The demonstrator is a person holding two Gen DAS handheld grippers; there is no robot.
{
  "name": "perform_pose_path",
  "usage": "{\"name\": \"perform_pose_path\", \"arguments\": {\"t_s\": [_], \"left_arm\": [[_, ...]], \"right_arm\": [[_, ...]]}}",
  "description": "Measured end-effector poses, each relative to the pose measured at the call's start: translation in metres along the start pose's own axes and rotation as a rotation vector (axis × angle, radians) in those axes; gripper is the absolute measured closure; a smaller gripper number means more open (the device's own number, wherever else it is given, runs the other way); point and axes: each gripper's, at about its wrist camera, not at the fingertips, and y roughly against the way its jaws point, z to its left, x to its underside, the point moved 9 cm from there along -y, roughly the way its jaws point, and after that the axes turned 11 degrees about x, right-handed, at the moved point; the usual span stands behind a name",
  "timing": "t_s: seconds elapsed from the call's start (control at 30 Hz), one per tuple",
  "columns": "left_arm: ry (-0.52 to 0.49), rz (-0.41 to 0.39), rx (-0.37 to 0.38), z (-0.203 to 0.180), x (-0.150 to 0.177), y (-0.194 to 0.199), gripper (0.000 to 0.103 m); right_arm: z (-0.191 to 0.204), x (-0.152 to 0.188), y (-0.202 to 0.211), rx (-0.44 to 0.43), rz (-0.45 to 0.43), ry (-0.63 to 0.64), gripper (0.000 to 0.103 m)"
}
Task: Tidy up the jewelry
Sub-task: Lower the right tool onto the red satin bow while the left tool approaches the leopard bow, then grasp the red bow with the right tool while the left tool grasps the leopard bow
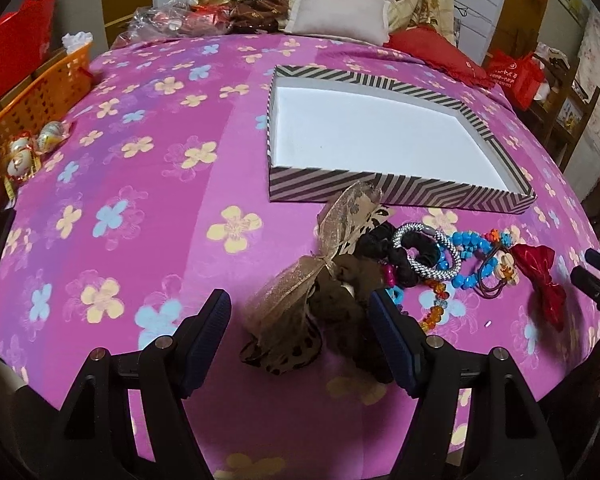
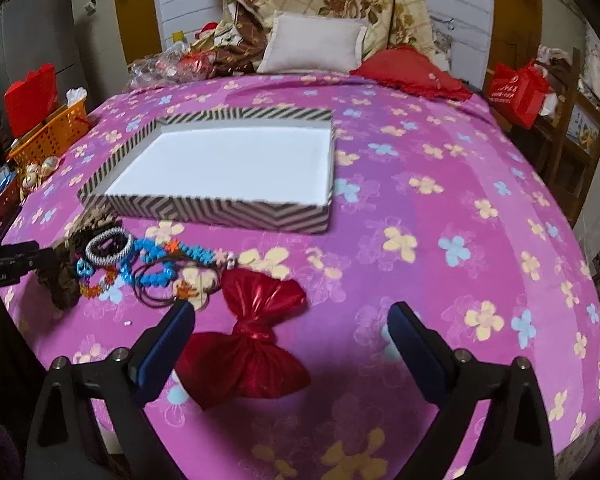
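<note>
We hold our left gripper (image 1: 300, 320) at the bottom centre of the left wrist view, jaws spread wide and gripping nothing, with the brown bow (image 1: 300, 304) of sheer ribbon and leopard print lying between them on the pink flowered bedspread (image 1: 140, 200). Just right of that bow sits the jewelry heap: a black scrunchie (image 1: 400, 256), a silver-and-white bangle (image 1: 428, 268), blue beads (image 1: 472, 248) and amber beads (image 1: 434, 312) (all tangled together). The striped box (image 1: 400, 196), its white floor bare, lies above the heap in the upper right of the frame. In the right wrist view our right gripper (image 2: 288, 316) also stands open and empty, over the red bow (image 2: 256, 336) at lower centre; the box's striped wall (image 2: 220, 210) is at upper left.
</note>
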Motion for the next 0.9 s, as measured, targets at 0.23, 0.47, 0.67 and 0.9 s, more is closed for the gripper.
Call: {"name": "perform_pose_path", "arguments": {"t_s": [0.23, 0.47, 0.67, 0.9], "left_arm": [[-0.008, 0.029, -0.007, 0.002, 0.005, -0.012, 0.049], [-0.004, 0.041, 0.001, 0.003, 0.003, -0.021, 0.049], [-0.023, 0.048, 0.013, 0.002, 0.002, -0.026, 0.096], [-0.027, 0.006, 0.051, -0.003, -0.006, -0.005, 0.103]], "right_arm": [[0.02, 0.011, -0.02, -0.018, 0.05, 0.048, 0.012], [0.031, 0.018, -0.04, -0.016, 0.091, 0.066, 0.029], [0.031, 0.019, -0.04, 0.004, 0.058, 0.085, 0.068], [0.023, 0.014, -0.034, -0.021, 0.046, 0.044, 0.082]]}}
